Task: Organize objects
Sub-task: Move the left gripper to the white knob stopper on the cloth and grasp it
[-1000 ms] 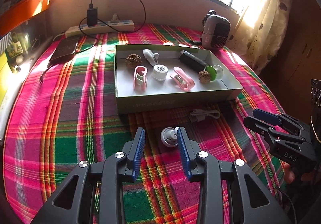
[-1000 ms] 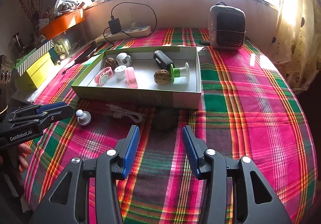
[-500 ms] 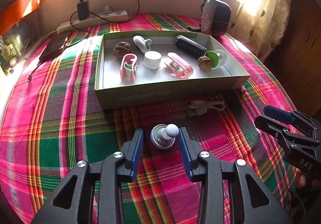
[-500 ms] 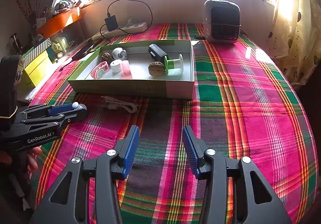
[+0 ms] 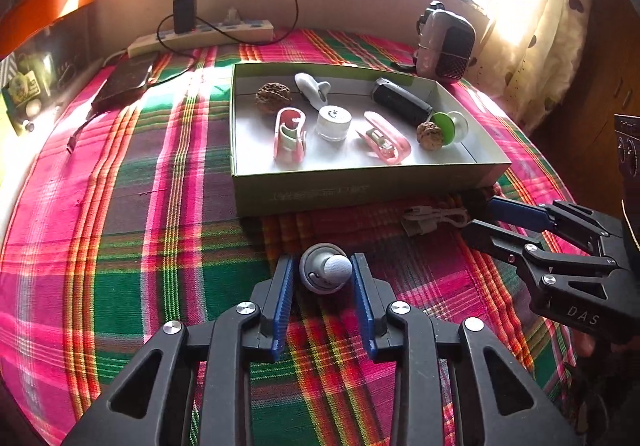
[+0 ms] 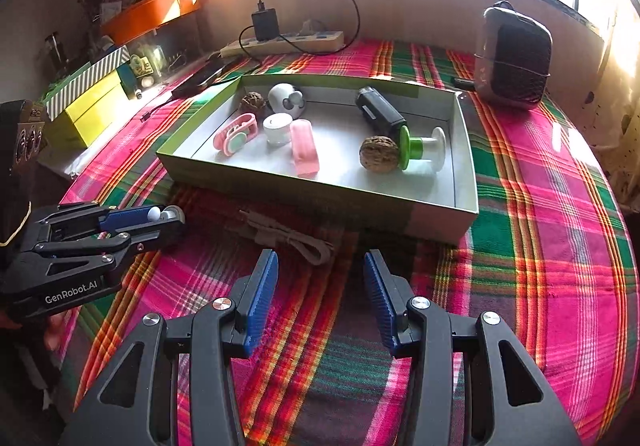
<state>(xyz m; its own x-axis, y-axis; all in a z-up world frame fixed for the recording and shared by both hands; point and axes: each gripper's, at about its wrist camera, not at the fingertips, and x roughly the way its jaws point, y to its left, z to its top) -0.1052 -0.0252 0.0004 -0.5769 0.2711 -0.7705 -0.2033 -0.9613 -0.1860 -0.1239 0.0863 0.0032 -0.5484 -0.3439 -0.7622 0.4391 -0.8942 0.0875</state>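
Note:
A small grey-and-white knob (image 5: 325,273) lies on the plaid cloth in front of the green cardboard box (image 5: 360,188). My left gripper (image 5: 324,278) straddles it; the jaws are closing and the blue pads touch its sides. The right wrist view shows the same grip (image 6: 162,215) at the left. A coiled white cable (image 6: 288,240) lies on the cloth just ahead of my right gripper (image 6: 320,274), which is open with nothing between its fingers. The box holds walnuts, pink clips, a white jar, a black cylinder and a green spool (image 6: 420,146).
A small heater (image 6: 514,54) stands behind the box at the right. A power strip with a charger (image 5: 208,36) and a dark flat device (image 5: 124,82) lie at the back left. Yellow boxes (image 6: 92,106) stand off the table's left edge.
The left jaws widened, then narrowed onto the knob, which now sits fully between the pads. The right gripper has shifted left, bringing the white cable just ahead of its fingers.

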